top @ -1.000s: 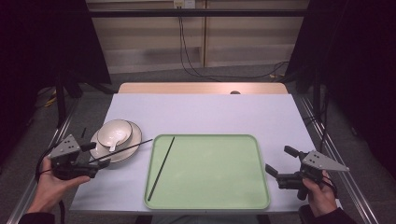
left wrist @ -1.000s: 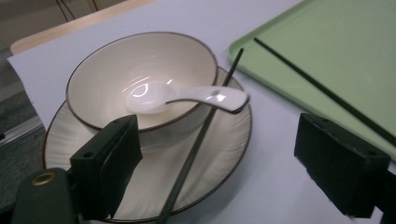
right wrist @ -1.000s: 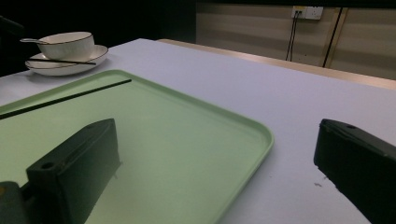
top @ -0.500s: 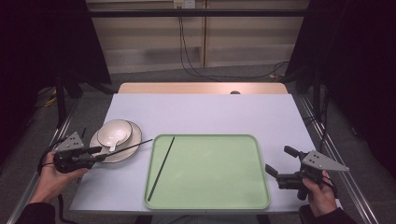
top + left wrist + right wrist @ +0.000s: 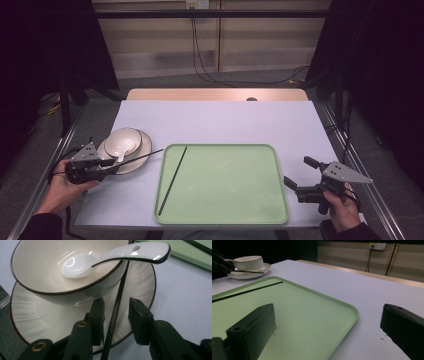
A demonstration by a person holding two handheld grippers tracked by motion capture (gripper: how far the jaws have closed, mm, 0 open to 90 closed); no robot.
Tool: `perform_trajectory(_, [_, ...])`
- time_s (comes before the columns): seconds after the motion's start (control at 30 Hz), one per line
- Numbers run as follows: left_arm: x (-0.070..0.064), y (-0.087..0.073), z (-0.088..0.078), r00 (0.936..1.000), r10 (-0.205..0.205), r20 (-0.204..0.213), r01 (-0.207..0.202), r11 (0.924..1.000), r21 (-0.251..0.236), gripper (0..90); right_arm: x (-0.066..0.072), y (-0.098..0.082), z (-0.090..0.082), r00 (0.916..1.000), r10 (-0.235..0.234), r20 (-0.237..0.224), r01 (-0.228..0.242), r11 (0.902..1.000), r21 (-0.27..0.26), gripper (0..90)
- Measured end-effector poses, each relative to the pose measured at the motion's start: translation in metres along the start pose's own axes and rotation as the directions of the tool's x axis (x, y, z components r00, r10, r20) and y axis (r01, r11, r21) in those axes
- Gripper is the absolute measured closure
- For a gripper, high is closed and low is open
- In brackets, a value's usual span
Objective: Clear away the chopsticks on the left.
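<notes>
One chopstick point(image 5: 172, 179) is lying in the tray point(image 5: 270, 217); I'm bracketing the second point(image 5: 117, 307) with my left gripper point(image 5: 116, 315), jaws apart; right gripper point(image 5: 327, 332) idling wide.

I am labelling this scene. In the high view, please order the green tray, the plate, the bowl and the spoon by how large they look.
1. Green tray
2. Plate
3. Bowl
4. Spoon, partly hidden, so least sure
</notes>
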State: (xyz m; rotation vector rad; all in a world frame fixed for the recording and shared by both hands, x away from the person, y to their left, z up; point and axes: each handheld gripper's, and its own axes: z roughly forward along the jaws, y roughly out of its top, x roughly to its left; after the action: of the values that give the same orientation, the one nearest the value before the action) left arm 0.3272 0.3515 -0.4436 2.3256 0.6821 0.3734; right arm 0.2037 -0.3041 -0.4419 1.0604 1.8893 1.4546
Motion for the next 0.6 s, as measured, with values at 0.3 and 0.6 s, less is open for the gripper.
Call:
perform_trajectory(0.3, [0.0027,0.0015,0.0038,0.9986,0.031,0.042,-0.033,0.999,0.03,79.7,-0.0005,-0.0001,-0.0001,1.0,0.004,0.003,-0.004,1.0,-0.001,0.0])
perform_trajectory(0.6, [0.0008,0.0028,0.005,0.9977,0.019,0.065,-0.02,0.9996,0.018,85.9,-0.0003,-0.0002,-0.0002,1.0,0.002,0.009,-0.002,1.0,-0.001,0.0])
